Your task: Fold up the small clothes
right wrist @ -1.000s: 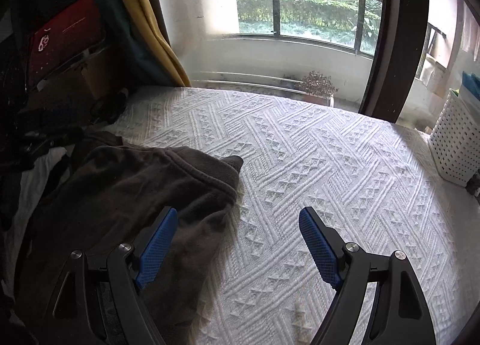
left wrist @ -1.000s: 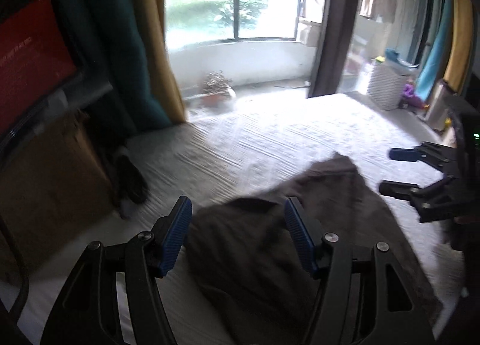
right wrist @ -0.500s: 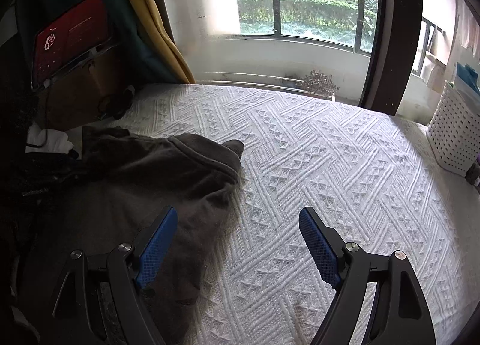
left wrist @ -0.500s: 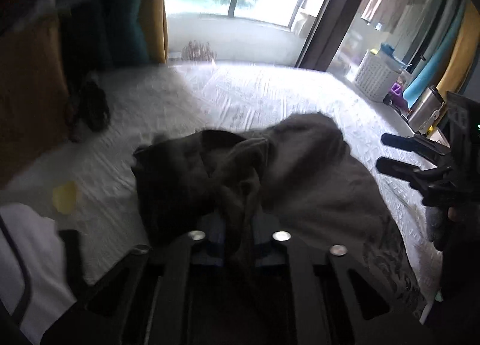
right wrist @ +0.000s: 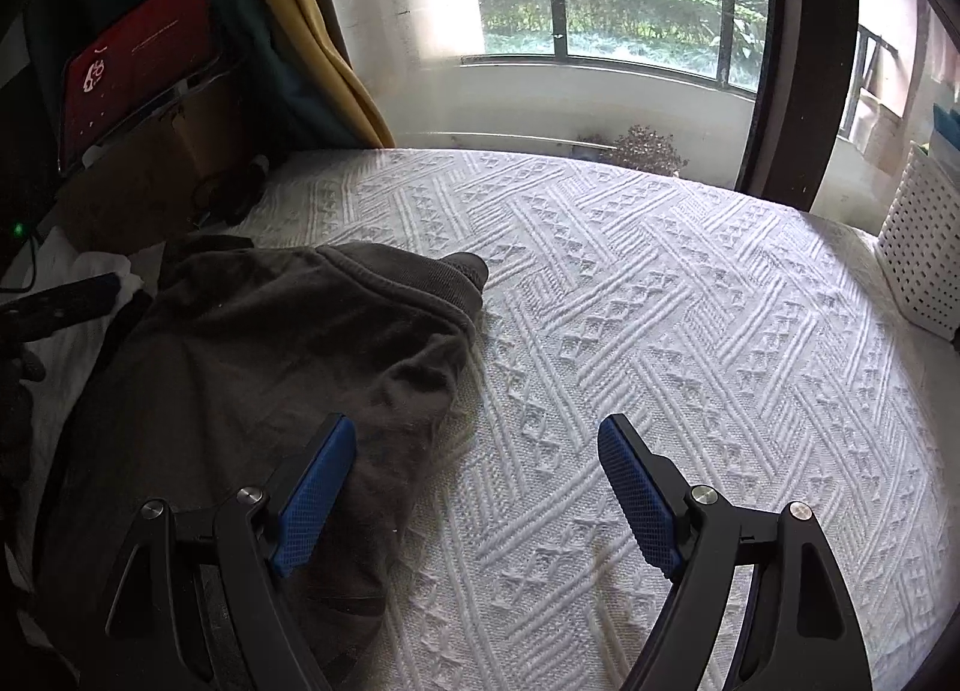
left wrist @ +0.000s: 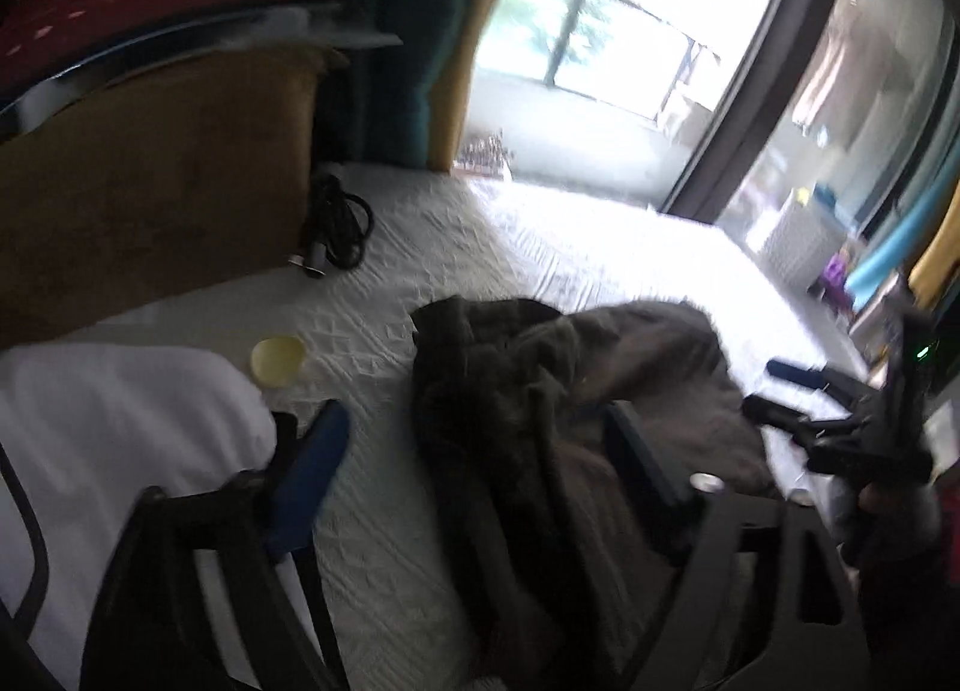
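Observation:
A dark brown garment point(left wrist: 540, 391) lies crumpled on the white textured bedspread point(left wrist: 384, 331), its left side bunched into folds. My left gripper point(left wrist: 474, 451) hovers over the near part of it. Its jaws are opening, and cloth lies below and between them but no pad presses on it. In the right wrist view the garment point(right wrist: 270, 361) fills the left half, hem toward the window. My right gripper point(right wrist: 477, 481) is open at the garment's right edge, the left finger above cloth and the right finger above bare bedspread point(right wrist: 660, 301). The right gripper point(left wrist: 798, 391) also shows at the left view's right side.
A white cloth point(left wrist: 120, 421) and a small yellow disc point(left wrist: 278, 361) lie left of the garment. A cardboard box point(left wrist: 150, 181) and black cable point(left wrist: 336, 229) sit at the far left. A white basket point(right wrist: 924, 259) stands at the right edge. A window and potted plant point(right wrist: 651, 150) are beyond.
The left gripper shut on a fold of the garment, dragged it into a bunch, then let go and spread its jaws while rolling. The right gripper kept still.

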